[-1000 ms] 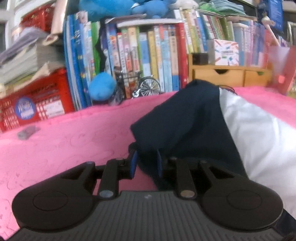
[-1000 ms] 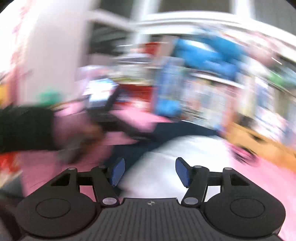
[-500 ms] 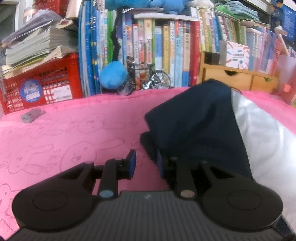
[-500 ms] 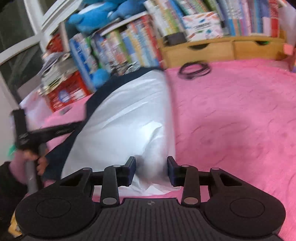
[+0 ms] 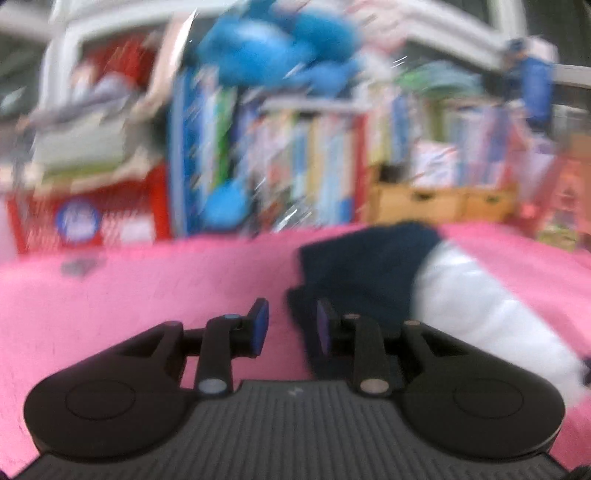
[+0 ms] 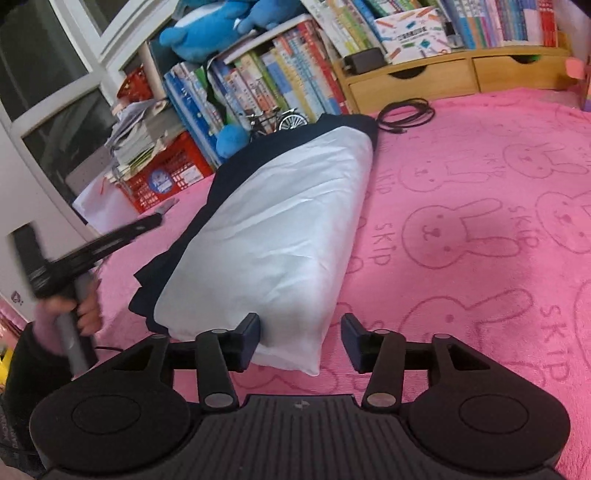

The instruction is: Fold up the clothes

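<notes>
Opening at this moment, the jaws of my right gripper (image 6: 300,341) stand at a middling width with the near white corner of the folded garment (image 6: 273,236) lying between them; the left pad sits just against the cloth and the right pad is apart from it, so nothing is pinched. My left gripper (image 5: 290,325) is opening too, its jaws narrow, with bare pink between the pads and the garment's dark navy edge just beside the right pad, partly behind it. From the right wrist, that gripper appears as a dark blurred bar at the garment's left side, gripped by a hand (image 6: 79,306) in a pink cuff.

The garment lies as a long white bundle with navy along its left side and far end, stretching away from me toward the books.

Beneath it, the surface (image 6: 480,229) is covered in pink plush printed with rabbits and the word SKIP. Behind stand a row of books (image 6: 280,77), a blue plush toy (image 6: 218,26), a red crate (image 6: 162,177), wooden drawers (image 6: 413,79), a small model bicycle (image 6: 277,120) and a coiled black cable (image 6: 406,116).

The left wrist view is smeared throughout; titles and small objects there cannot be read.
</notes>
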The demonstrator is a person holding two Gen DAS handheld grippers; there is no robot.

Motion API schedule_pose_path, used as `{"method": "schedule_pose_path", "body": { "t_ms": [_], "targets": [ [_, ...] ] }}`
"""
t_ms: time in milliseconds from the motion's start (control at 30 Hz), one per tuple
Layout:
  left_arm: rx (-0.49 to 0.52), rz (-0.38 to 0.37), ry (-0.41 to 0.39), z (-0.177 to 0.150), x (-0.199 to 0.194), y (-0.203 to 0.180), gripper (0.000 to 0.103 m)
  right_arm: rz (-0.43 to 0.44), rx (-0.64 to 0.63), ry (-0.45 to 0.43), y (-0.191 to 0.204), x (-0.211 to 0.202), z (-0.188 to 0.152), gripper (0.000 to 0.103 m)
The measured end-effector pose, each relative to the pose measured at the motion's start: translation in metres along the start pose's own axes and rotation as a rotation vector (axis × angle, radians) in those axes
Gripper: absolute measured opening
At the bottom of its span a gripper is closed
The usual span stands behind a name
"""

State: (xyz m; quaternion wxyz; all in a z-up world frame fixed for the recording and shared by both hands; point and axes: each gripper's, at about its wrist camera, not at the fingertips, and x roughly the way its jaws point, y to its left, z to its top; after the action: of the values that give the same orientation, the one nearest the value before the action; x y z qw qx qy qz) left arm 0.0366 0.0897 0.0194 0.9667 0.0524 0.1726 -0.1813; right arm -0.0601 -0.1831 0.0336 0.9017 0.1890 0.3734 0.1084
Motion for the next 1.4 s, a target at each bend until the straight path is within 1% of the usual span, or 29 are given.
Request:
{"method": "schedule_pose_path", "body": {
  "t_ms": [67, 133, 200, 267, 300, 333, 367, 433, 467, 533, 633, 733, 767, 800, 900, 933, 1067, 1100, 1167, 1233, 1300, 1400],
  "targets": [
    [0.094, -0.073, -0.028, -0.004, -0.017, -0.020, 0.034, -0.023, -0.052, -0.002, 0.003, 0.000, -0.003, 0.057],
    [0.165, -0.139, -0.022, -0.011, -0.026, -0.036, 0.035, -0.030, -0.124, 0.001, 0.010, 0.000, -0.009, 0.060],
    [0.217, -0.194, -0.004, -0.020, -0.032, -0.050, 0.036, -0.019, -0.216, 0.009, 0.021, 0.001, -0.016, 0.062],
    [0.236, -0.248, 0.019, -0.028, -0.035, -0.061, 0.037, -0.020, -0.307, 0.002, 0.032, 0.004, -0.026, 0.067],
    [0.243, -0.276, 0.024, -0.031, -0.038, -0.065, 0.039, -0.037, -0.337, -0.011, 0.036, 0.007, -0.030, 0.067],
    [0.260, -0.296, 0.025, -0.034, -0.040, -0.071, 0.043, -0.056, -0.346, -0.020, 0.038, 0.010, -0.032, 0.066],
    [0.286, -0.303, 0.018, -0.036, -0.042, -0.079, 0.044, -0.069, -0.334, -0.029, 0.037, 0.014, -0.032, 0.065],
    [0.347, -0.294, -0.006, -0.040, -0.044, -0.094, 0.046, -0.087, -0.298, -0.048, 0.035, 0.022, -0.033, 0.063],
    [0.366, -0.290, -0.010, -0.043, -0.043, -0.100, 0.046, -0.095, -0.278, -0.060, 0.033, 0.023, -0.033, 0.059],
    [0.402, -0.279, -0.011, -0.047, -0.040, -0.109, 0.046, -0.108, -0.247, -0.081, 0.029, 0.026, -0.033, 0.056],
    [0.467, -0.276, -0.013, -0.057, -0.038, -0.122, 0.047, -0.134, -0.253, -0.108, 0.028, 0.027, -0.038, 0.055],
    [0.493, -0.276, -0.017, -0.063, -0.039, -0.132, 0.051, -0.160, -0.270, -0.128, 0.029, 0.027, -0.042, 0.055],
    [0.504, -0.255, -0.016, -0.066, -0.037, -0.134, 0.055, -0.164, -0.272, -0.131, 0.029, 0.027, -0.043, 0.055],
    [0.517, -0.226, -0.014, -0.069, -0.035, -0.137, 0.056, -0.167, -0.274, -0.132, 0.029, 0.027, -0.043, 0.055],
    [0.544, -0.129, 0.011, -0.077, -0.028, -0.136, 0.056, -0.182, -0.287, -0.131, 0.027, 0.026, -0.046, 0.055],
    [0.541, -0.103, 0.028, -0.079, -0.026, -0.131, 0.056, -0.188, -0.293, -0.129, 0.027, 0.025, -0.047, 0.055],
    [0.512, 0.010, 0.082, -0.089, -0.030, -0.097, 0.058, -0.258, -0.330, -0.114, 0.017, 0.020, -0.049, 0.056],
    [0.503, 0.034, 0.086, -0.089, -0.034, -0.089, 0.058, -0.266, -0.324, -0.107, 0.012, 0.018, -0.049, 0.057],
    [0.474, 0.090, 0.125, -0.089, -0.039, -0.072, 0.058, -0.255, -0.294, -0.093, -0.002, 0.010, -0.047, 0.060],
    [0.423, 0.102, 0.162, -0.085, -0.046, -0.053, 0.059, -0.214, -0.244, -0.098, -0.016, 0.000, -0.042, 0.060],
    [0.352, 0.072, 0.192, -0.074, -0.053, -0.033, 0.059, -0.192, -0.188, -0.132, -0.028, -0.008, -0.032, 0.063],
    [0.234, 0.031, 0.182, -0.047, -0.057, -0.006, 0.059, -0.162, -0.102, -0.183, -0.048, -0.010, -0.009, 0.066]
  ]
}}
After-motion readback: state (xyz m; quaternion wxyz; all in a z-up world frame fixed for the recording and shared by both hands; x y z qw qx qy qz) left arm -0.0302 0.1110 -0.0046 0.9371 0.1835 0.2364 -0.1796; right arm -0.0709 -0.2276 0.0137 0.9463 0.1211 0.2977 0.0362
